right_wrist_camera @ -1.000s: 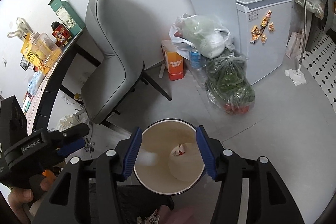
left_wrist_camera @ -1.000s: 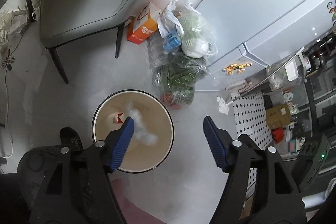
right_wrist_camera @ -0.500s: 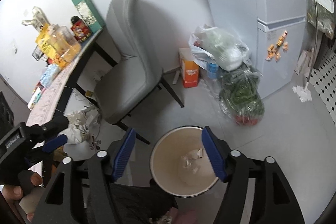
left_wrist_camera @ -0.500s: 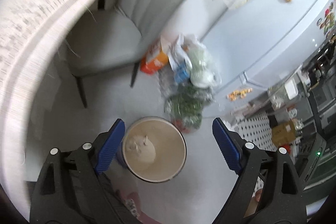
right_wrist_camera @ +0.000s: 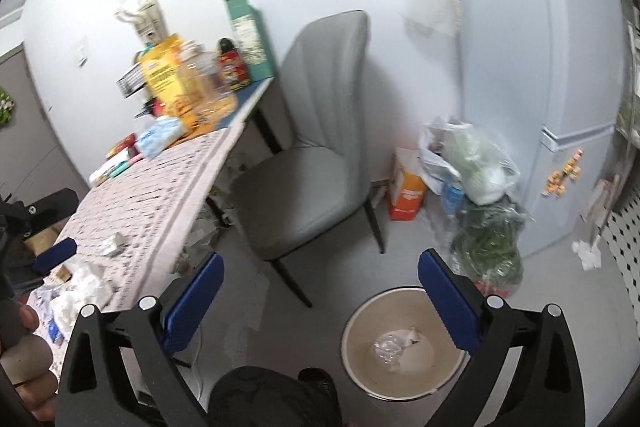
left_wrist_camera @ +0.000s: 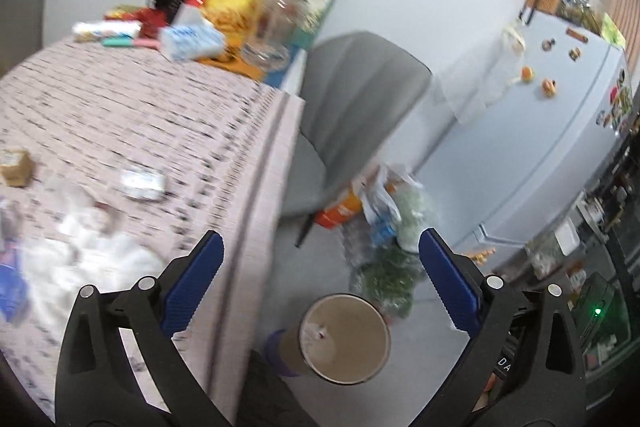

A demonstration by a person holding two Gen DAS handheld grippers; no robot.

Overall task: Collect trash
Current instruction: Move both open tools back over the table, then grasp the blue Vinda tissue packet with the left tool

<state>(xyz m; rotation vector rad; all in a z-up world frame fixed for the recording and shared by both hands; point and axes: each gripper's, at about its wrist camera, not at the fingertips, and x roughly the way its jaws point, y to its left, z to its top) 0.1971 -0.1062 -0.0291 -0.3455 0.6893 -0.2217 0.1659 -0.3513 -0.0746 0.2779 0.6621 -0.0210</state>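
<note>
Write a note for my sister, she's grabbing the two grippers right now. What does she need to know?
Left gripper: open, empty; its jaws have just been opening.
Right gripper: open, empty too, jaws just opened.
Bin stands on the floor by the grey chair, with crumpled trash already inside.
Left to do: white crumpled paper and a small wrapper lie on the table. Pick those up and drop them in the bin.

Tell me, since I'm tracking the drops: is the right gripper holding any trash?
No, the right gripper stands wide open with nothing between its pads, and crumpled trash lies in the bin below.
</note>
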